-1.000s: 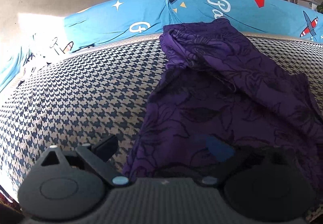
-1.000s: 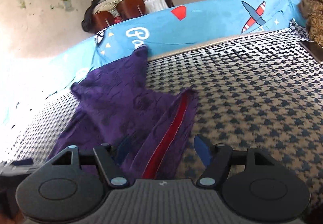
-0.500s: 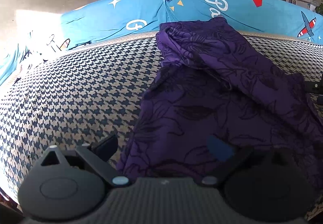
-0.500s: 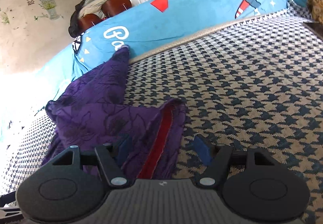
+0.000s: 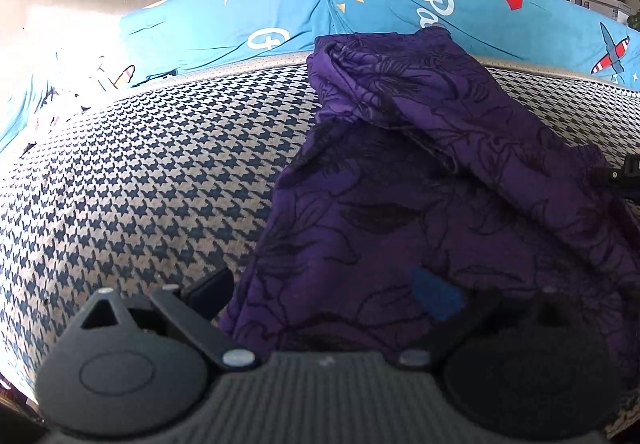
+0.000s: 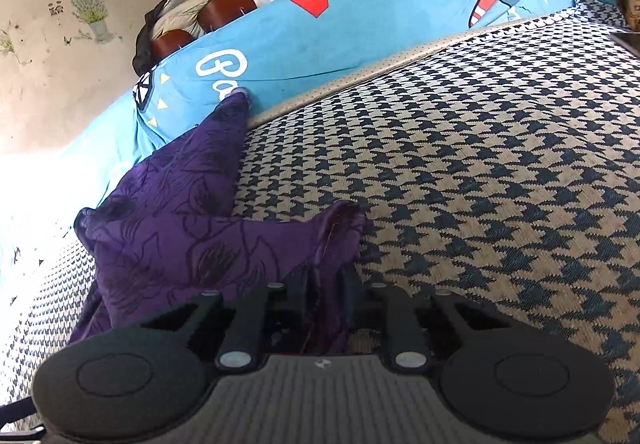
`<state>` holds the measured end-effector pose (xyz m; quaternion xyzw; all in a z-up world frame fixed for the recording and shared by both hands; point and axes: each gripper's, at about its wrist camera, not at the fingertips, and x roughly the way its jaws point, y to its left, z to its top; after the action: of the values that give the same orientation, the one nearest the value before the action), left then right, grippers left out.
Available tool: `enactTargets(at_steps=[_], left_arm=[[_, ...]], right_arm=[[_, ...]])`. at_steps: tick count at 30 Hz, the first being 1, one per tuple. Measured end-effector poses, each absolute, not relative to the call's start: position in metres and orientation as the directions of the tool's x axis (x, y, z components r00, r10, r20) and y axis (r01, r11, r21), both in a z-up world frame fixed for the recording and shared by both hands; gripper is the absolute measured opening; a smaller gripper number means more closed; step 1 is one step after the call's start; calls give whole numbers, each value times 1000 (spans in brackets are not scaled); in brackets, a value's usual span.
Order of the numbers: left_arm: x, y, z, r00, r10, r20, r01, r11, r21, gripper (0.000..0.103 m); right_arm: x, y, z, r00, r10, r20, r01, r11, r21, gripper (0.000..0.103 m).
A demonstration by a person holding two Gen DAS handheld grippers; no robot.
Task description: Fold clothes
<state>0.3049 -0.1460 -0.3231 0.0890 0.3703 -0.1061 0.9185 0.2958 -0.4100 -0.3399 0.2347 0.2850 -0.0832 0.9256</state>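
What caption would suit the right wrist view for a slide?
Right gripper closing its jaws on a corner of the purple garment, which lies on a houndstooth cover.

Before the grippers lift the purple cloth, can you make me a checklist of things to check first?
1. Right gripper has cloth between its fingers: ok, they are closing on the corner.
2. Right grip is firm: cannot tell.
3. Left gripper has cloth: not ok, its fingers stand wide, cloth lies between them unpinched.
4. Cloth lies flat: not ok, a fold is bunched at the far end.
5. Room on the checked cover beside the cloth: ok.
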Motion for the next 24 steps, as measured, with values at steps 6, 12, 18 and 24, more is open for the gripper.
enactTargets(at_steps=[6,12,18,24], left_arm=[[305,-145,-324,703,-128,-699,260,962,85,100],[307,-142,-325,700,-121,-703,248,965,81,100],[308,-136,-320,716,-106,-690,222,972,82,100],[312,-124,-311,728,-93,-680,184,981,63,100]], right_arm=[[295,-405,-340,828,-42,-559,291,884,365,20],[298,-403,-341,830,-52,-555,286,895,344,16],[293,-393,-328,851,-21,-524,238,906,350,11],[277,-379,-301,895,69,-442,132,903,408,11]])
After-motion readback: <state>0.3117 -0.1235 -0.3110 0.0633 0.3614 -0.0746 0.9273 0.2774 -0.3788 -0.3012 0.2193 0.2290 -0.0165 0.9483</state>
